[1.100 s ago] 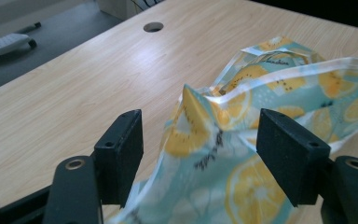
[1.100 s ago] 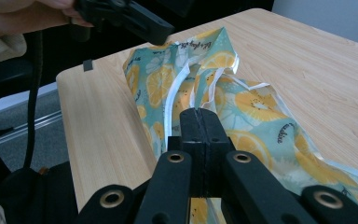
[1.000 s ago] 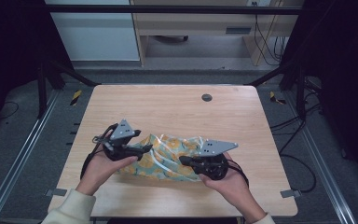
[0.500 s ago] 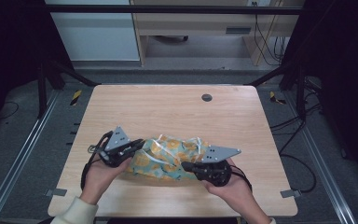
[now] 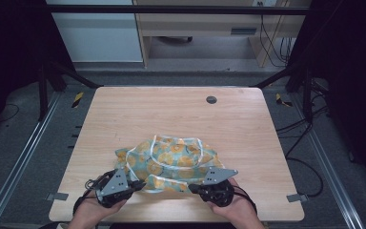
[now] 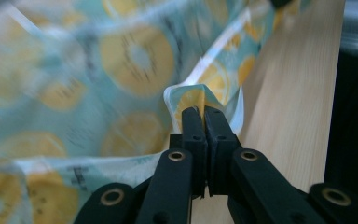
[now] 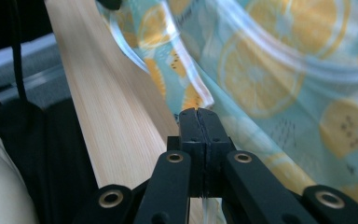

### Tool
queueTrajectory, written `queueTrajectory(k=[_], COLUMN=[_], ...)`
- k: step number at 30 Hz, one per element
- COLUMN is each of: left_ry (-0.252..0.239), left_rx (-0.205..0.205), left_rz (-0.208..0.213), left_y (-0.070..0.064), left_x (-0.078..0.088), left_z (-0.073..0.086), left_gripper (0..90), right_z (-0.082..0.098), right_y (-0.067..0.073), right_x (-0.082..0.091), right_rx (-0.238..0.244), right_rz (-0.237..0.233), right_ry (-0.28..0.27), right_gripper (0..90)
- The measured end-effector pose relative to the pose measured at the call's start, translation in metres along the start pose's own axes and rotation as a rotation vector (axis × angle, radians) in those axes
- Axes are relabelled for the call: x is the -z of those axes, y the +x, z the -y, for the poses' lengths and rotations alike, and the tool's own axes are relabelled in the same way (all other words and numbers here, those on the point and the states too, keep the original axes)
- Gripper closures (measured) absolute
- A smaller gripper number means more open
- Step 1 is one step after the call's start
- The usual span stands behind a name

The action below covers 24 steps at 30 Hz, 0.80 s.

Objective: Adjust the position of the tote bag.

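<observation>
— High view: fixed above the near side, facing forward and down over the whole wooden table (image 5: 181, 114), far off.

— Gripper views: riding low, looking along the black jaws, very close to the lemon-print cloth (image 6: 121, 60).

— Shared: cloth (image 7: 279, 60) and near table edge (image 7: 107, 121), also visible from above.

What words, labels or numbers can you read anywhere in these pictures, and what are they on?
None can be read.
Dark marks between the orange slices printed on the cloth: may be small lettering, too blurred to read.
Yellow-and-black striped tape on the floor left of the table: a warning pattern, no words.
</observation>
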State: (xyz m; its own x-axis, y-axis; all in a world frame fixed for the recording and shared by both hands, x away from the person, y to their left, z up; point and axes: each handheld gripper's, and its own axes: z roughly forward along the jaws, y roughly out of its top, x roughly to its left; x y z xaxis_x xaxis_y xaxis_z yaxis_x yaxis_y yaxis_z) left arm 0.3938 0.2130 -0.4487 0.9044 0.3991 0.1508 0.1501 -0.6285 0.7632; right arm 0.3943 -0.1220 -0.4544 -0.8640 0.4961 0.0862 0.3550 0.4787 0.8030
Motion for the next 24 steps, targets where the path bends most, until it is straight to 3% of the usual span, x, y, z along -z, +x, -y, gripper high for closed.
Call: queueTrajectory(k=[3,10,17,24], left_ry=[0.112,0.150,0.144,0.139], left_rx=[-0.019,-0.026,-0.027,-0.027], left_rz=[0.010,-0.007,-0.025,-0.029], left_y=[-0.002,-0.003,-0.003,-0.002], left_x=[-0.013,-0.018,-0.016,-0.013], left_z=[0.005,0.007,0.006,0.006], left_gripper=[89.3,89.0,89.0,89.1], right_z=[0.001,-0.028,-0.068,-0.080], right_y=[-0.001,-0.003,-0.006,-0.004], right_x=[0.000,0.006,-0.009,-0.037], right_rx=[0.000,0.056,0.136,0.195], right_rz=[-0.001,0.021,0.039,0.035], right_ry=[0.018,-0.003,-0.013,0.017], right_gripper=[80.7,57.4,56.9,59.8])
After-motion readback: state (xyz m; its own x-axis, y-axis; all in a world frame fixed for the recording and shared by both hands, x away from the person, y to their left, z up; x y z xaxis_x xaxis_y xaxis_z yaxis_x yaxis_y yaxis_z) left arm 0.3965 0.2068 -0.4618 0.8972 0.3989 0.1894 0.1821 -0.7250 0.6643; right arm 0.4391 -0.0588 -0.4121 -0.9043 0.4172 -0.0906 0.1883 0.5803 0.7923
